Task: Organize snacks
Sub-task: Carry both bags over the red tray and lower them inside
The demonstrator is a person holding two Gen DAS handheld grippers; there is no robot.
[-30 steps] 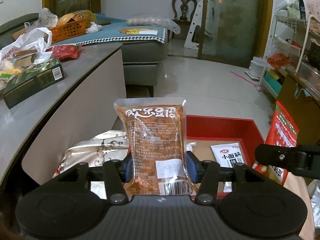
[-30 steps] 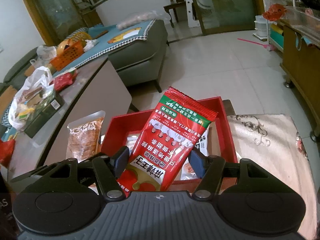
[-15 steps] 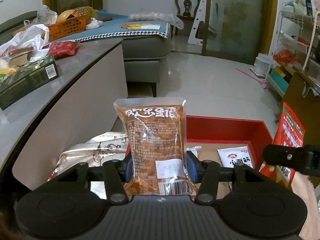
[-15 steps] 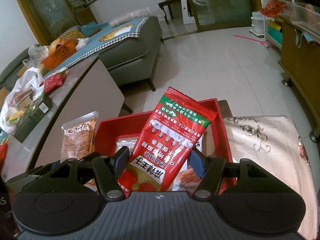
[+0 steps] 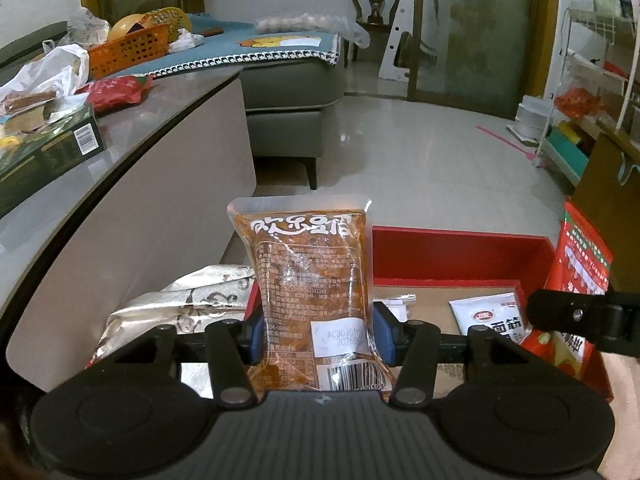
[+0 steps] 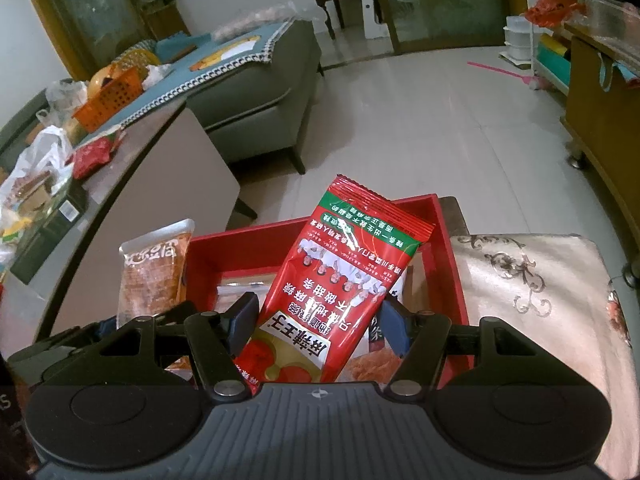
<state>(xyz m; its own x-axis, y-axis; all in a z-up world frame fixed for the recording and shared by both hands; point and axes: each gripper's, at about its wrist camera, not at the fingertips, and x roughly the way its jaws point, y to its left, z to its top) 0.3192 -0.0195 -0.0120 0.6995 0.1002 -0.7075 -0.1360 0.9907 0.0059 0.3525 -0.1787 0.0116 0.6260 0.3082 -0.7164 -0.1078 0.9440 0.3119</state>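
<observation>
My left gripper is shut on a clear orange snack packet with white lettering, held upright over the left edge of a red box. The same orange snack packet shows at the left of the right wrist view. My right gripper is shut on a red snack packet with a green band, tilted over the red box. In the left wrist view that red snack packet and the right gripper's finger appear at the right edge. A white packet and other snacks lie inside the box.
The box rests on a patterned beige cloth. A grey table to the left carries a dark green box, a white plastic bag, a red packet and an orange basket. A grey sofa stands beyond; a wooden cabinet at right.
Both grippers have moved forward and slightly down over the red box with their packets still held. The table and sofa have slid back to the left in both views.
</observation>
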